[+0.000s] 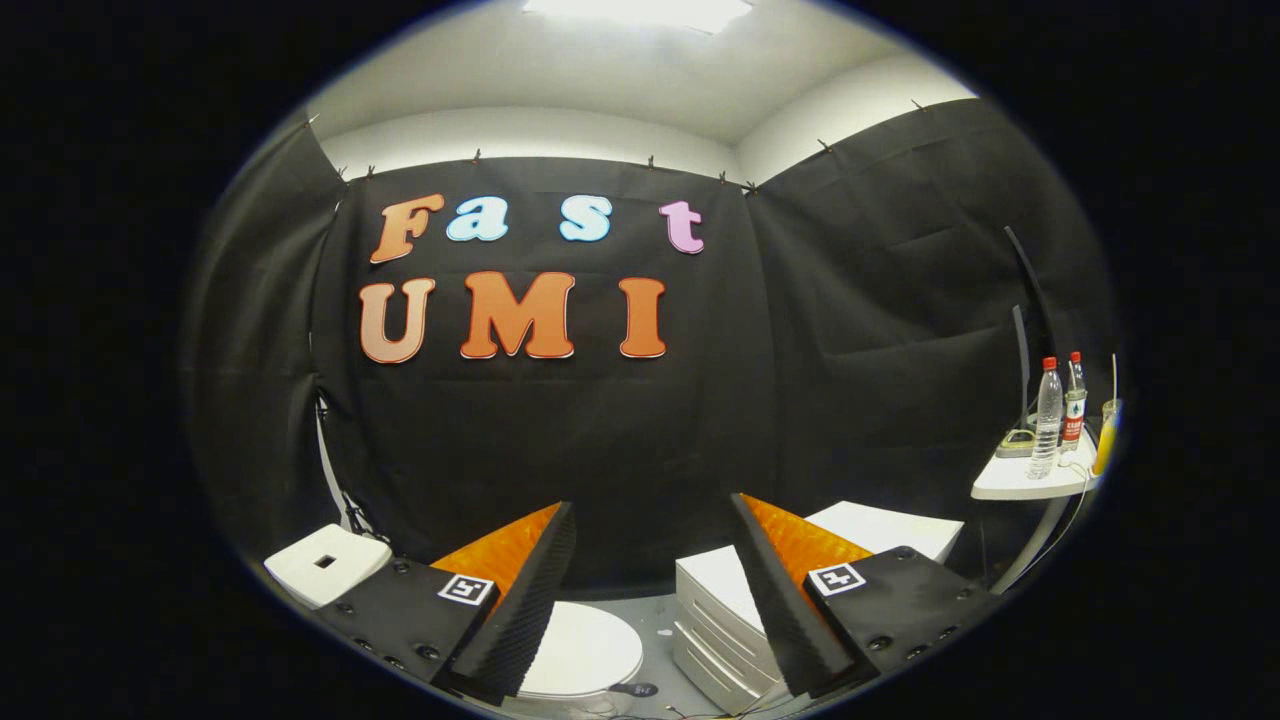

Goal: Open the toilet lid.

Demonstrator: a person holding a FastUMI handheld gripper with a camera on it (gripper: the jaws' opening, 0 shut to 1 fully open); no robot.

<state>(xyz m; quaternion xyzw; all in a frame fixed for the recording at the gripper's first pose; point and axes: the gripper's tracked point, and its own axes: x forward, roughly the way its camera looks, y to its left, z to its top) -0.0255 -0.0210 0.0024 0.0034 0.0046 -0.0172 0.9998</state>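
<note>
I hold black ridged-pad gripper [650, 590] released, fingers spread above closed round white toilet lid [585, 650], prob lining up for approach

Bright ceiling light [637, 10] overexposed; black cloth dim; strong fisheye bending at edges; focus sharp.

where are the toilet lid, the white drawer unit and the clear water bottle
toilet lid [590, 650]: gripper view, flat top of the closed lid, between the open fingers
white drawer unit [715, 620]: gripper view, front corner by the right finger
clear water bottle [1047, 420]: gripper view, bottle body
</note>
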